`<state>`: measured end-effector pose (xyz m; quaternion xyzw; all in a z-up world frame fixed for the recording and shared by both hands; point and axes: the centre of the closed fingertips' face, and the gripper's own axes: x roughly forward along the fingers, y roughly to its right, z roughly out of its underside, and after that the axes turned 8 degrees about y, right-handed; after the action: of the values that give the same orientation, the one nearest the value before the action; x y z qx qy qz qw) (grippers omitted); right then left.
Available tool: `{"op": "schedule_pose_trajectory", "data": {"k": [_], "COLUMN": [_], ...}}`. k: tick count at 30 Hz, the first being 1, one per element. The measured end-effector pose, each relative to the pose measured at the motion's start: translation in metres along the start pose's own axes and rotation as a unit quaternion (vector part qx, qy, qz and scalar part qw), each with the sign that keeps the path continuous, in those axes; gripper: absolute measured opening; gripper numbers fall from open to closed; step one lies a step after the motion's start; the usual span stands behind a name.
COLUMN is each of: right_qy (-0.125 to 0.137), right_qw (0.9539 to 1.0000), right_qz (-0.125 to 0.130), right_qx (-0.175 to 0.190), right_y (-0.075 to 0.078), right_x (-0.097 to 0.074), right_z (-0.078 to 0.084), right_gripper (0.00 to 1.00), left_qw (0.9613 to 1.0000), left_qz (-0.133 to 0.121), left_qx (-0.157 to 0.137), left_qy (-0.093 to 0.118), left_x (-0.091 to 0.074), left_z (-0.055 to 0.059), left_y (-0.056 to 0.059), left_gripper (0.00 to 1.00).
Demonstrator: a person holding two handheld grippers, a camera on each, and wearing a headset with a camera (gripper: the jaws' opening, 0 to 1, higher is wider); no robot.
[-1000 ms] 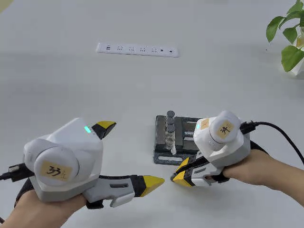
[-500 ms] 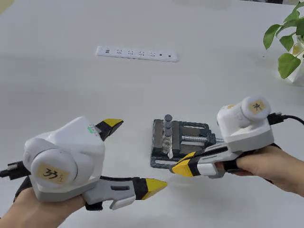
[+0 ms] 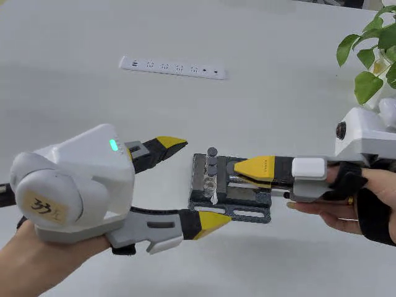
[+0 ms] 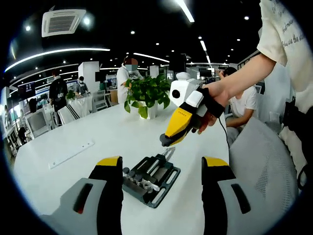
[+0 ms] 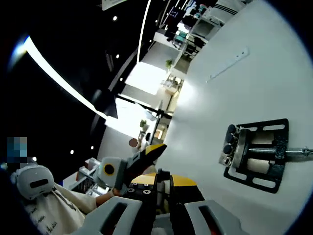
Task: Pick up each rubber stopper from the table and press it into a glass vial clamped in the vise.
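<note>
A small black vise [image 3: 247, 203] sits on the white table and clamps a row of glass vials [image 3: 211, 176], several of them capped with dark grey stoppers [image 3: 212, 152]. My left gripper [image 3: 197, 181] is open, its yellow-tipped jaws spread just left of the vise with nothing between them. In the left gripper view the vise [image 4: 164, 180] lies between and beyond the left gripper [image 4: 162, 162]. My right gripper [image 3: 238, 167] is shut and held level over the vise, pointing left. It hangs above the vise as the right gripper [image 4: 168, 138] in the left gripper view. The right gripper view has the vise [image 5: 266, 169] at the right.
A white power strip [image 3: 173, 67] lies at the far side of the table. A potted plant [image 3: 371, 49] stands at the right edge. People stand beyond the table in the left gripper view. Bare tabletop surrounds the vise.
The right gripper has risen from the vise's front and swung level, now pointing left above it. The left gripper has moved forward and right, closer to the vise.
</note>
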<state>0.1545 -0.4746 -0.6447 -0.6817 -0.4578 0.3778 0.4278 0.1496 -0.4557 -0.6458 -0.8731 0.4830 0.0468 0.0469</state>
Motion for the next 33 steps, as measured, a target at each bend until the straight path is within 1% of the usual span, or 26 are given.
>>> {"op": "schedule_pose_trajectory", "data": {"k": [1, 3, 4, 5, 6, 7, 8, 9, 10, 11, 12, 13, 14, 15, 16, 17, 19, 20, 22, 23, 24, 25, 27, 30, 33], "right_qy": [0.000, 0.011, 0.011, 0.021, 0.026, 0.025, 0.031, 0.025, 0.024, 0.024, 0.022, 0.024, 0.023, 0.020, 0.021, 0.017, 0.013, 0.010, 0.009, 0.004, 0.001, -0.002, -0.004, -0.009, -0.014], "right_qw": [0.9997, 0.9991, 0.9981, 0.9971, 0.9941, 0.9927, 0.9928, 0.9929, 0.9927, 0.9920, 0.9915, 0.9911, 0.9910, 0.9906, 0.9906, 0.9908, 0.9911, 0.9910, 0.9908, 0.9903, 0.9910, 0.9911, 0.9909, 0.9903, 0.9899], "right_qz": [-0.013, -0.017, -0.028, -0.020, -0.036, -0.051, -0.037, -0.044, -0.044, -0.039, -0.045, -0.042, -0.041, -0.047, -0.043, -0.045, -0.046, -0.053, -0.055, -0.061, -0.056, -0.058, -0.058, -0.059, -0.060], "right_qx": [0.018, 0.038, 0.053, 0.071, 0.099, 0.107, 0.110, 0.108, 0.109, 0.118, 0.120, 0.124, 0.125, 0.127, 0.128, 0.126, 0.124, 0.123, 0.123, 0.125, 0.122, 0.120, 0.121, 0.125, 0.127], "right_y": [-0.007, -0.010, -0.016, -0.015, -0.021, -0.026, -0.022, -0.024, -0.024, -0.023, -0.025, -0.024, -0.024, -0.027, -0.027, -0.028, -0.029, -0.031, -0.031, -0.033, -0.032, -0.033, -0.033, -0.032, -0.030], "right_x": [-0.001, -0.003, -0.004, -0.004, -0.005, -0.005, -0.005, -0.006, -0.006, -0.006, -0.005, -0.005, -0.005, -0.005, -0.005, -0.004, -0.005, -0.006, -0.007, -0.008, -0.008, -0.008, -0.009, -0.011, -0.012], "right_z": [0.001, -0.004, -0.003, -0.005, -0.007, -0.007, -0.009, -0.007, -0.007, -0.006, -0.003, -0.003, -0.002, 0.000, 0.001, 0.004, 0.005, 0.006, 0.005, 0.006, 0.008, 0.010, 0.011, 0.011, 0.012], "right_gripper": [0.04, 0.04, 0.04, 0.03, 0.03, 0.03, 0.03, 0.03, 0.03, 0.03, 0.03, 0.03, 0.03, 0.03, 0.03, 0.03, 0.03, 0.03, 0.03, 0.03, 0.03, 0.03, 0.03, 0.04, 0.04], "left_qw": [0.9999, 0.9997, 0.9996, 0.9994, 0.9992, 0.9991, 0.9988, 0.9986, 0.9982, 0.9979, 0.9977, 0.9973, 0.9971, 0.9970, 0.9968, 0.9966, 0.9955, 0.9952, 0.9950, 0.9951, 0.9948, 0.9945, 0.9943, 0.9938, 0.9935], "left_qz": [0.008, 0.016, 0.020, 0.024, 0.028, 0.030, 0.034, 0.036, 0.040, 0.044, 0.046, 0.050, 0.052, 0.054, 0.056, 0.057, 0.062, 0.064, 0.069, 0.072, 0.074, 0.077, 0.080, 0.085, 0.090], "left_qx": [-0.001, 0.002, 0.004, 0.006, 0.008, 0.007, 0.002, -0.002, -0.007, -0.016, -0.019, -0.019, -0.020, -0.022, -0.026, -0.029, -0.043, -0.047, -0.044, -0.040, -0.042, -0.043, -0.042, -0.048, -0.046], "left_qy": [0.009, 0.017, 0.020, 0.023, 0.027, 0.031, 0.036, 0.040, 0.044, 0.045, 0.046, 0.051, 0.052, 0.052, 0.051, 0.053, 0.057, 0.056, 0.056, 0.055, 0.056, 0.055, 0.056, 0.054, 0.052], "left_x": [0.002, 0.006, 0.007, 0.008, 0.010, 0.011, 0.012, 0.013, 0.014, 0.015, 0.015, 0.016, 0.016, 0.017, 0.017, 0.017, 0.016, 0.016, 0.016, 0.015, 0.015, 0.015, 0.015, 0.014, 0.014], "left_z": [-0.005, -0.011, -0.013, -0.014, -0.017, -0.019, -0.022, -0.025, -0.027, -0.029, -0.030, -0.033, -0.033, -0.034, -0.034, -0.034, -0.036, -0.036, -0.036, -0.036, -0.036, -0.036, -0.036, -0.036, -0.035], "left_y": [0.001, 0.002, 0.003, 0.004, 0.005, 0.006, 0.007, 0.008, 0.009, 0.010, 0.011, 0.012, 0.013, 0.014, 0.014, 0.014, 0.016, 0.017, 0.019, 0.020, 0.021, 0.022, 0.024, 0.026, 0.028], "left_gripper": [0.60, 0.52, 0.46, 0.43, 0.41, 0.39, 0.38, 0.35, 0.32, 0.28, 0.24, 0.21, 0.19, 0.18, 0.16, 0.15, 0.11, 0.10, 0.08, 0.07, 0.06, 0.06, 0.05, 0.05, 0.05]}}
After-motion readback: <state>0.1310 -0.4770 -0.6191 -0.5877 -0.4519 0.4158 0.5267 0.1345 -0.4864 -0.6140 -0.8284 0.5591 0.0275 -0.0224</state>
